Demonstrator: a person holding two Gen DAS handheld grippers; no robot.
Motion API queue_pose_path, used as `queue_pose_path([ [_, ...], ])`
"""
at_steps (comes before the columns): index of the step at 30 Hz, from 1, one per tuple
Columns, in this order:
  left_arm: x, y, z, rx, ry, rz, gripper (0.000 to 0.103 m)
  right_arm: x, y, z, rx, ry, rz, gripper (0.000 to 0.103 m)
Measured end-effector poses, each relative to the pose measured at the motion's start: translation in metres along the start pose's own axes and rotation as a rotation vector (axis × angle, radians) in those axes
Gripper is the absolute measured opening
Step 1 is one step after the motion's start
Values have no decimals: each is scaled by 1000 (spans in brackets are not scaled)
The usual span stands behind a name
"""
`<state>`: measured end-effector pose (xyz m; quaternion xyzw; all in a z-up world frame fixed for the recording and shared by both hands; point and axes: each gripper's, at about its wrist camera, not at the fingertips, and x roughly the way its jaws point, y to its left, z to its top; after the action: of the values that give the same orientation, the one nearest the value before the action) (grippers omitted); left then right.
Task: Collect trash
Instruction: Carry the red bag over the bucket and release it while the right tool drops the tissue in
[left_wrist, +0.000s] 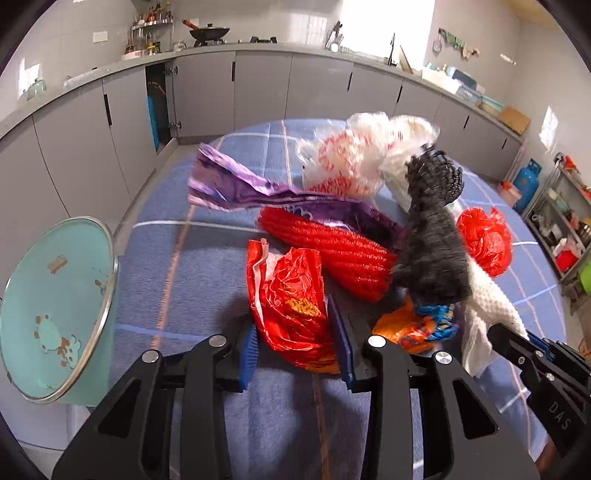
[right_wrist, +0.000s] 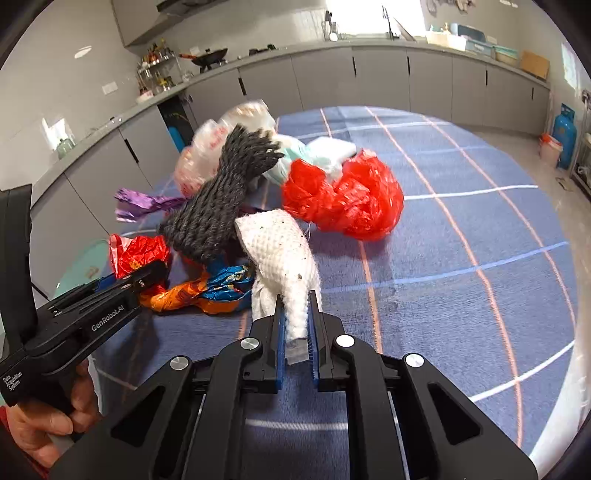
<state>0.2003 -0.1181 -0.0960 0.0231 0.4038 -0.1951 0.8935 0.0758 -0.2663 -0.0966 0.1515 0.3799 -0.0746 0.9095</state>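
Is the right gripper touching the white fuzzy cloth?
Touching. In the right wrist view, the right gripper has both blue pads pressed against the white cloth, pinching its lower end between them.

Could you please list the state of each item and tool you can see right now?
Left tool: open, fingers either side of the red wrapper.
Right tool: shut on the white cloth.
Red wrapper: crumpled, on the tablecloth.
White cloth: gripped at one end, speckled with dirt.
Grey knit cloth: draped over the pile.
Red plastic bag: scrunched up.
Teal bin: tilted, open.
Cabinet door: ajar.
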Motion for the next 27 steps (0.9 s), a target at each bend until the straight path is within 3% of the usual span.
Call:
queue_pose_path([
  [14, -86, 38, -5, -57, -170, 23, 34, -46, 16, 3, -6, -120, 54, 11],
  [27, -111, 74, -7, -120, -223, 109, 35, -44, 60, 13, -69, -129, 128, 11],
])
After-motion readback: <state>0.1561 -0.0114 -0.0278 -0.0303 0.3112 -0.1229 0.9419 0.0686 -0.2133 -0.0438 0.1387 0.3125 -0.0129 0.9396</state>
